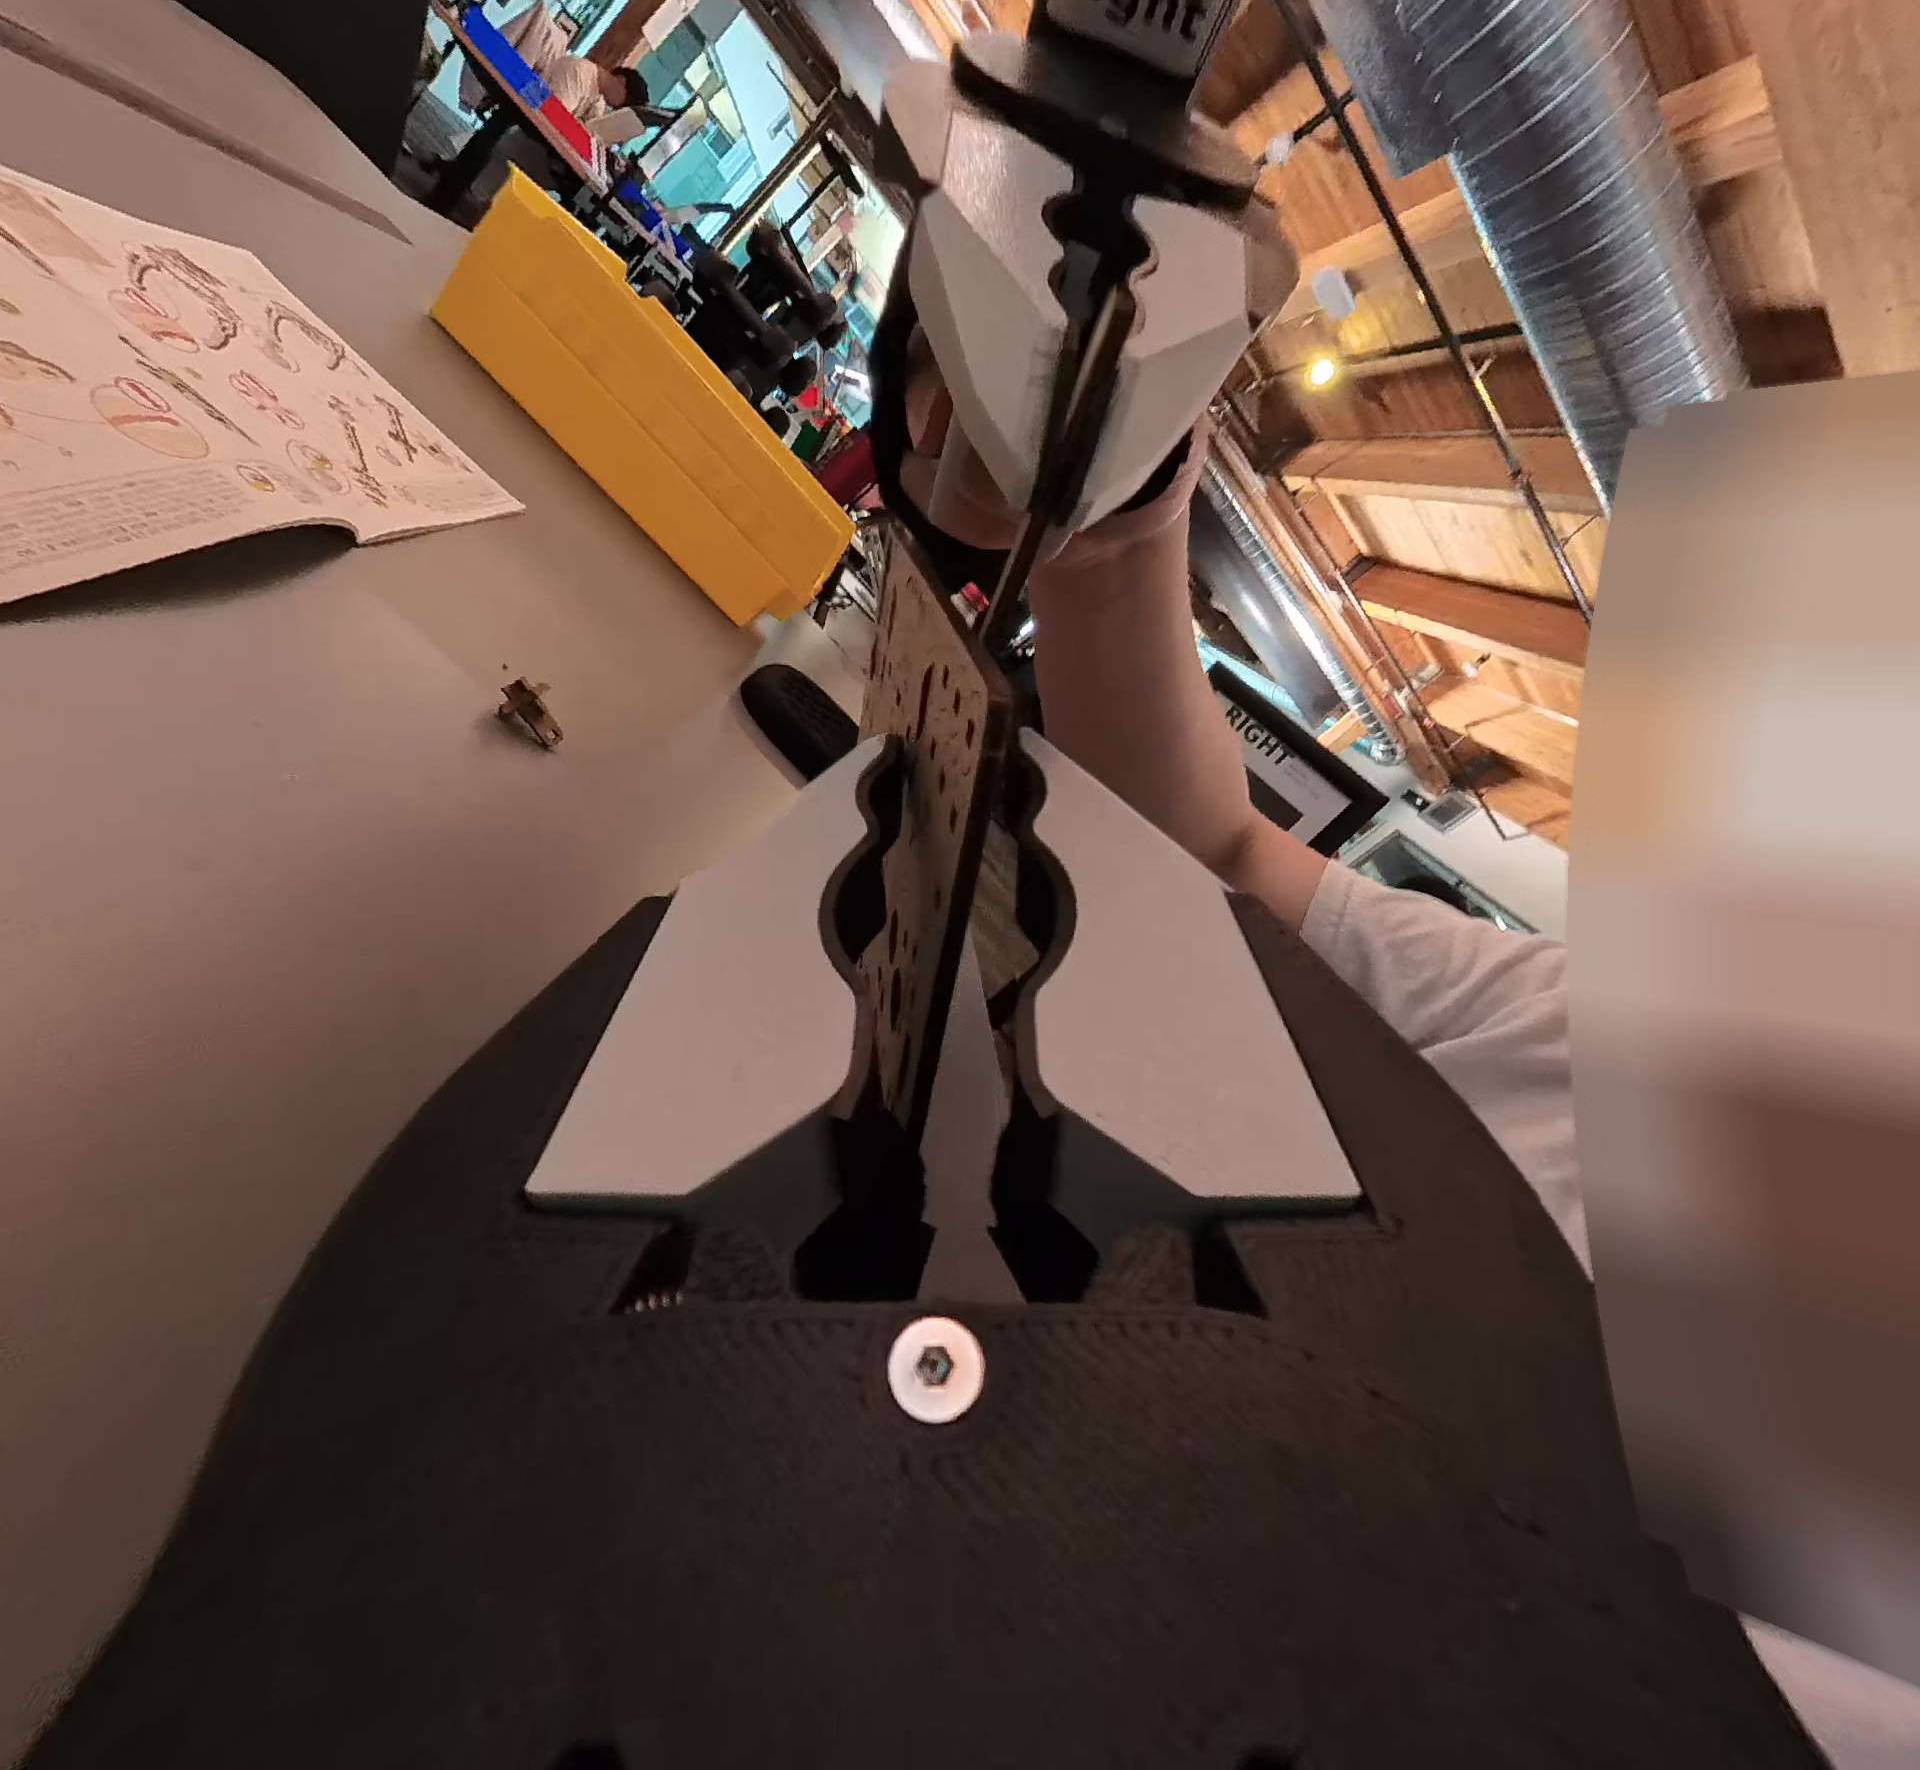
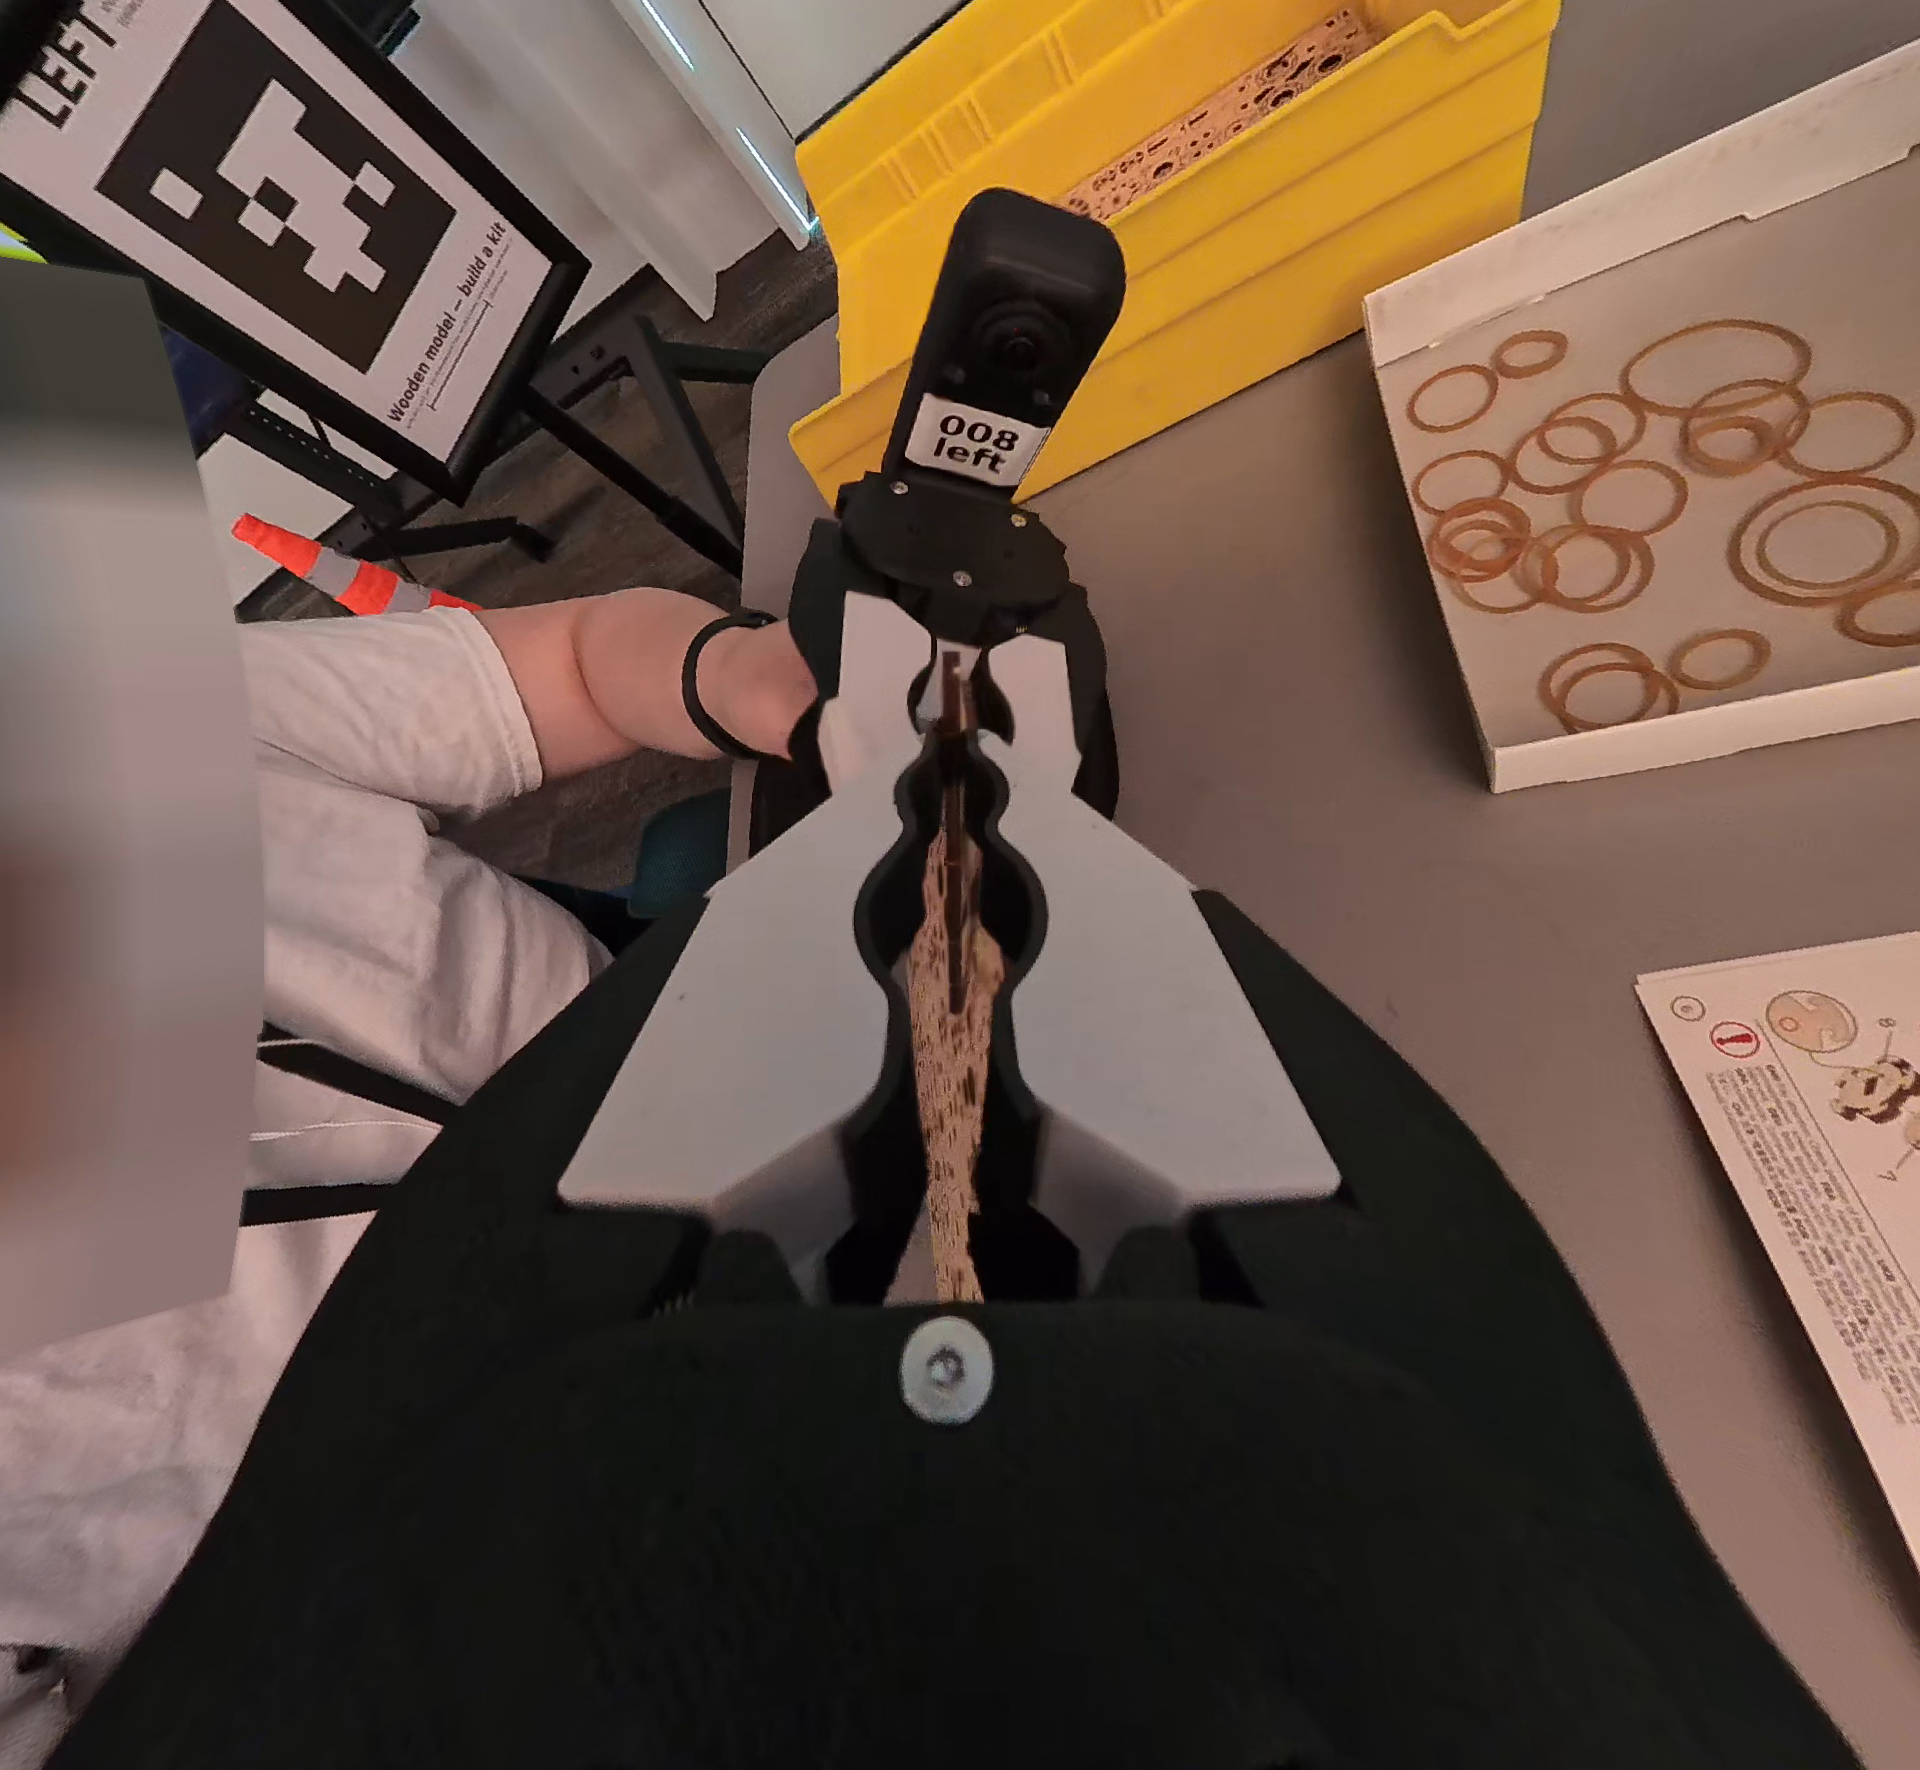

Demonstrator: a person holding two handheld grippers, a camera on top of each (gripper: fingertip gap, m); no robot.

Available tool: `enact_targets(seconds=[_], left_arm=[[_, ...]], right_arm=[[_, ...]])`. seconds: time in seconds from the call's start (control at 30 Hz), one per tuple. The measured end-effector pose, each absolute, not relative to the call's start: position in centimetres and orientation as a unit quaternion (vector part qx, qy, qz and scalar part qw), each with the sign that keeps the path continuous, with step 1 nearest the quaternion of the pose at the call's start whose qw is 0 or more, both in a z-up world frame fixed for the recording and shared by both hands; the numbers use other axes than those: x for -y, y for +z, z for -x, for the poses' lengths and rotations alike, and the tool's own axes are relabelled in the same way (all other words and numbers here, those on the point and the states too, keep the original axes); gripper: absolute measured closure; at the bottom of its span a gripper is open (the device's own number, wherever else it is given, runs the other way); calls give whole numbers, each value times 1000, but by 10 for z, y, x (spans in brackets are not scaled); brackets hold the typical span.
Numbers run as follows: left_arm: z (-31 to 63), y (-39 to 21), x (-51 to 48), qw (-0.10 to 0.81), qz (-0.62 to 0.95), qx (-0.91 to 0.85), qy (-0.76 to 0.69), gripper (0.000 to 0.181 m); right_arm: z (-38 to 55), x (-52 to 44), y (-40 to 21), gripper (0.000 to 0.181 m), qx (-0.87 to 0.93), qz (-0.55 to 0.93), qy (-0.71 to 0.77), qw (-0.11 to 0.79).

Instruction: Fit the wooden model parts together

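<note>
Wooden sheet (image 1: 928,816) of cut-out model parts held edge-on above the grey table (image 1: 312,889), left gripper (image 1: 940,785) and right gripper (image 2: 951,816) both clamped narrow on it from opposite ends; yellow bin (image 2: 1195,266), tray of wooden rings (image 2: 1662,515), instruction booklet (image 1: 208,390) nearby

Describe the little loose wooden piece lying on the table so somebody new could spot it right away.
Start at the yellow bin on the grey table. The open instruction booklet lies beside it. Between them, nearer the camera, sits the small wooden piece, alone on bare tabletop: tiny, brown and notched.
</note>
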State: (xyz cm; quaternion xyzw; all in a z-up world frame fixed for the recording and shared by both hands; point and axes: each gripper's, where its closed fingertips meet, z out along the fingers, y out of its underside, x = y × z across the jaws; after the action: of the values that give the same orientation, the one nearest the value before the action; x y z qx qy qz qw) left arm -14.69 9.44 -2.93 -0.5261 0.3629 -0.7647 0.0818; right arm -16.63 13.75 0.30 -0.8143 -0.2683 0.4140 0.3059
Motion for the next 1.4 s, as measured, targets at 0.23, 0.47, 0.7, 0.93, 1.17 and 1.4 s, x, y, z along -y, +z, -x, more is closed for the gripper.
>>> enact_targets(seconds=[0.23,0.47,0.7,0.93,1.17,1.4], left_arm=[[149,-28,-108,97,536,-338,-768,172],[146,-45,-112,102,569,-346,-739,181],[146,-50,-119,100,585,-327,-736,181],[149,-46,-136,149,592,-299,-733,181],[156,-40,-153,190,594,-268,-734,181],[160,-43,-165,195,603,-247,-733,180]], right_arm=[[145,-138,22,180,249,800,421,349],[103,-121,84,180,219,748,394,486],[87,-59,113,179,222,694,313,610],[103,-2,78,180,222,679,255,652],[123,15,24,180,189,665,263,673],[141,5,2,180,189,622,282,706]])
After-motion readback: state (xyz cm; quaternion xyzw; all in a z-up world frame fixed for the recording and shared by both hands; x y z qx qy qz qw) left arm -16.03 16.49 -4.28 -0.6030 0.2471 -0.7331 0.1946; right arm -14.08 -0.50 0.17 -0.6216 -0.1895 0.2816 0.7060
